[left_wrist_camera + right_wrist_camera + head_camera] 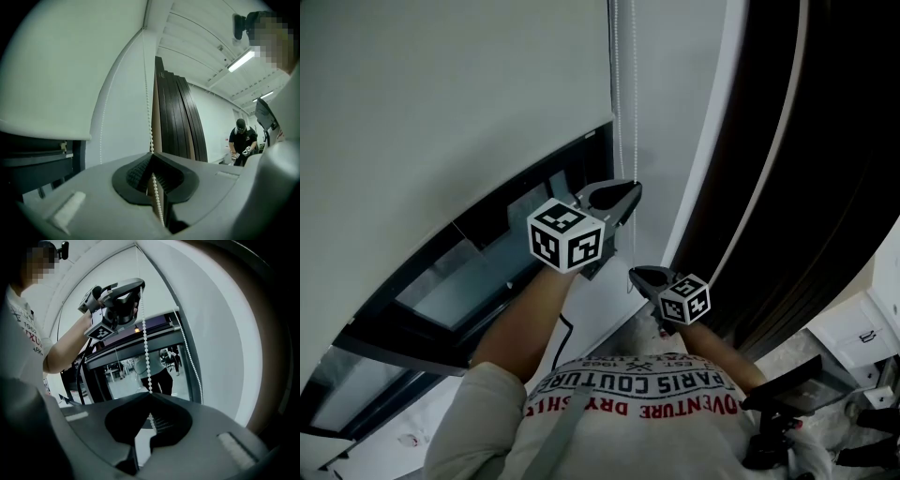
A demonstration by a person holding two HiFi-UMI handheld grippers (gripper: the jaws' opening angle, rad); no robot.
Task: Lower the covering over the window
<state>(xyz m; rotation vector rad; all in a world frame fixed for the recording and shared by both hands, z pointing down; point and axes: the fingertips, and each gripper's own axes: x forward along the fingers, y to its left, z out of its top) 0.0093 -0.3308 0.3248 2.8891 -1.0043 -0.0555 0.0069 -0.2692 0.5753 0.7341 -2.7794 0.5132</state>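
We logged white beaded pull cord, vertical; left gripper clamped on it high, right gripper clamped on same strand directly below.

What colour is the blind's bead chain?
White. The bead chain shows best in the right gripper view.

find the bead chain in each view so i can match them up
head view: the bead chain drops from top centre into the left gripper, then runs on to the right gripper below.
left gripper view: centre, running down into its shut jaws.
right gripper view: centre, from the left gripper above down into its shut jaws.
shared landmark: the dark window frame, seen in all three.
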